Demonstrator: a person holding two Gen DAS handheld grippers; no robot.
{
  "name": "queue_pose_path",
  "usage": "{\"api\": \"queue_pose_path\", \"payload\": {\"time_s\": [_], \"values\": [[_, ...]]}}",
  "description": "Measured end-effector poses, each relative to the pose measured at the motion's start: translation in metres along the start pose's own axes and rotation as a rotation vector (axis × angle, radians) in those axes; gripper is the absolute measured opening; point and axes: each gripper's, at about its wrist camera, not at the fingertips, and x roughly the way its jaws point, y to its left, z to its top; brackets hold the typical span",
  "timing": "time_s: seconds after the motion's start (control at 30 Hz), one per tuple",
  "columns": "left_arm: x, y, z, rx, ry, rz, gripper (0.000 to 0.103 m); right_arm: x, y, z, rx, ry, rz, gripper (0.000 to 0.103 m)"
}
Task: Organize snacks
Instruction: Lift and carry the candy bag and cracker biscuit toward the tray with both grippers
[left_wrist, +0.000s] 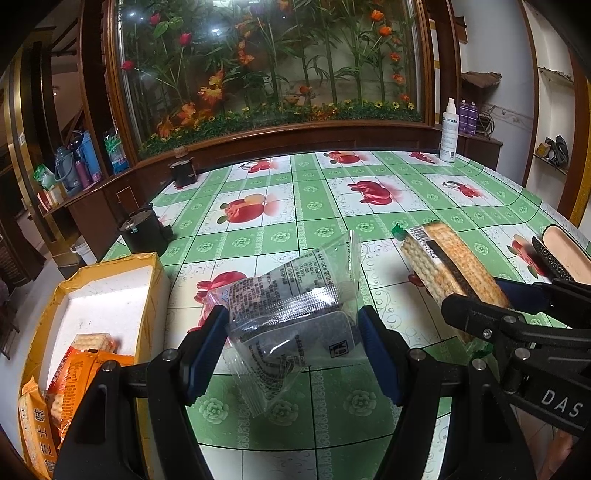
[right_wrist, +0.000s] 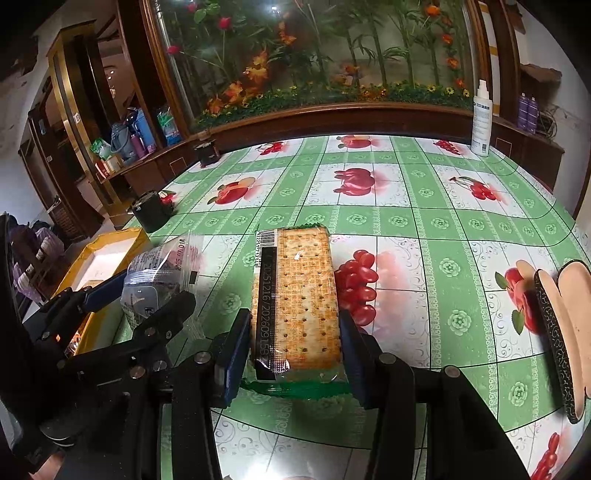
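My left gripper (left_wrist: 293, 332) is shut on a clear plastic snack packet (left_wrist: 291, 306) with a dark snack inside, held above the green tablecloth. The packet also shows in the right wrist view (right_wrist: 159, 280). My right gripper (right_wrist: 293, 338) is shut on a cracker pack (right_wrist: 295, 295) in clear wrap with a barcode strip, held above the table. The cracker pack also shows in the left wrist view (left_wrist: 443, 266), to the right of the left gripper. A yellow box (left_wrist: 147, 295) with a white lining stands at the table's left edge and holds orange snack packs (left_wrist: 74, 376).
A black-rimmed plate (right_wrist: 554, 339) stands on edge at the right. Two black holders (left_wrist: 144, 229) (left_wrist: 183, 171) sit along the table's left edge. A white spray bottle (left_wrist: 448, 133) stands at the far right corner. A wooden-framed glass flower display lies behind the table.
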Motion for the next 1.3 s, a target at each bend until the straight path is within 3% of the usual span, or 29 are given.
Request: {"api": "queue_pose_path", "payload": {"time_s": [0.63,0.93,1.3], "values": [[-0.015,0.003,0.005,-0.020,-0.056,0.000,0.071,-0.008,0.004,0.002,0.003,-0.035,-0.008,0.050],[-0.045,0.011,0.000,-0.072,-0.108,-0.025,0.071,-0.033,0.010,-0.004,0.053,-0.101,0.000,0.050],[-0.089,0.037,-0.021,-0.106,-0.152,0.011,0.071,-0.051,0.036,-0.021,0.054,-0.105,0.040,0.050]]}}
